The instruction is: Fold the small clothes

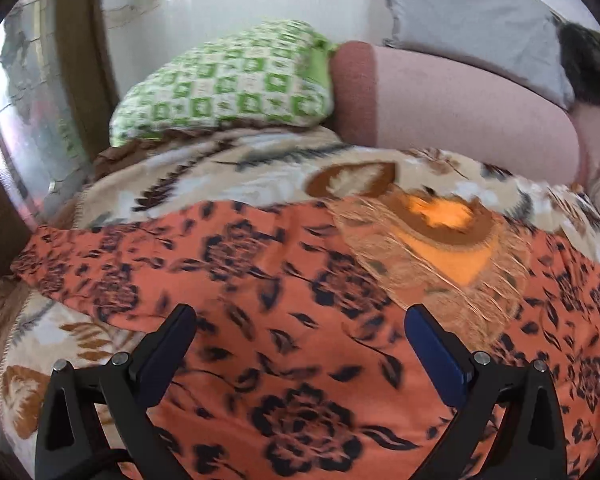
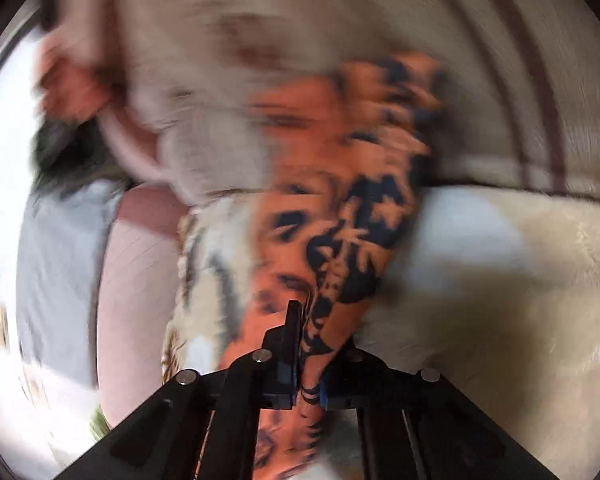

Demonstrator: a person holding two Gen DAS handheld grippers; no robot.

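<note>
An orange garment with a dark floral print (image 1: 260,280) lies spread on a patterned blanket (image 1: 228,180) in the left wrist view. My left gripper (image 1: 300,328) is open just above the garment, its fingers wide apart, holding nothing. A fringed, see-through orange patch (image 1: 432,248) sits on the garment at the right. In the blurred right wrist view, my right gripper (image 2: 308,344) is shut on a bunched part of the same orange garment (image 2: 340,184), which stretches away from the fingers.
A green and white checked pillow (image 1: 228,84), a pink bolster (image 1: 452,116) and a grey pillow (image 1: 472,28) lie beyond the blanket against a white wall. A cream fluffy cover (image 2: 500,264) lies at the right of the right wrist view.
</note>
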